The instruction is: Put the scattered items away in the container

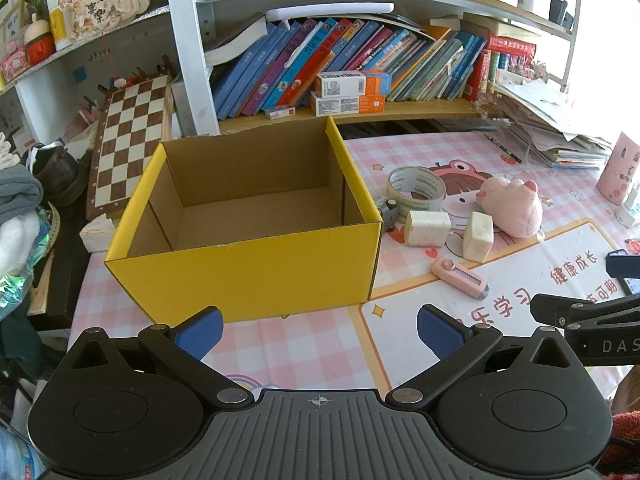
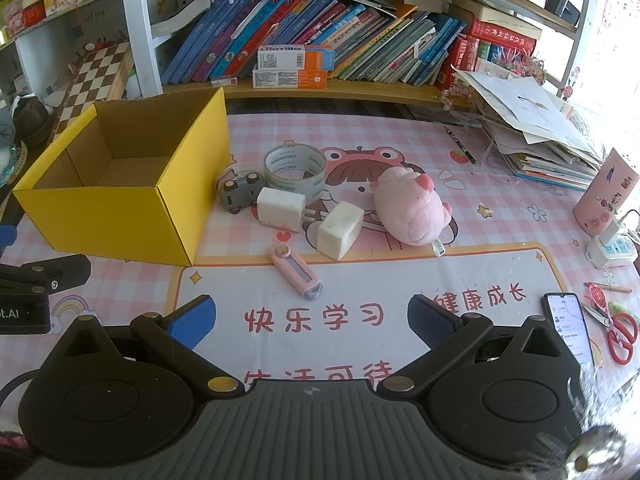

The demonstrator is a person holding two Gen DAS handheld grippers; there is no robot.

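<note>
An open yellow cardboard box (image 1: 256,276) (image 2: 176,184) stands empty on the pink mat. To its right lie a roll of clear tape (image 2: 295,172) (image 1: 416,190), a grey toy car (image 2: 240,191), two white chargers (image 2: 280,209) (image 2: 340,230), a pink plush pig (image 2: 412,208) (image 1: 514,208) and a pink utility knife (image 2: 296,271) (image 1: 460,278). My left gripper (image 1: 320,334) is open and empty in front of the box. My right gripper (image 2: 310,322) is open and empty, just short of the knife.
A bookshelf (image 2: 320,32) runs along the back. A stack of papers (image 2: 532,128) sits at the right, with a pink cylinder (image 2: 604,192), a power strip (image 2: 612,250), a phone (image 2: 568,328) and red scissors (image 2: 622,336). A chessboard (image 1: 128,144) leans at the left.
</note>
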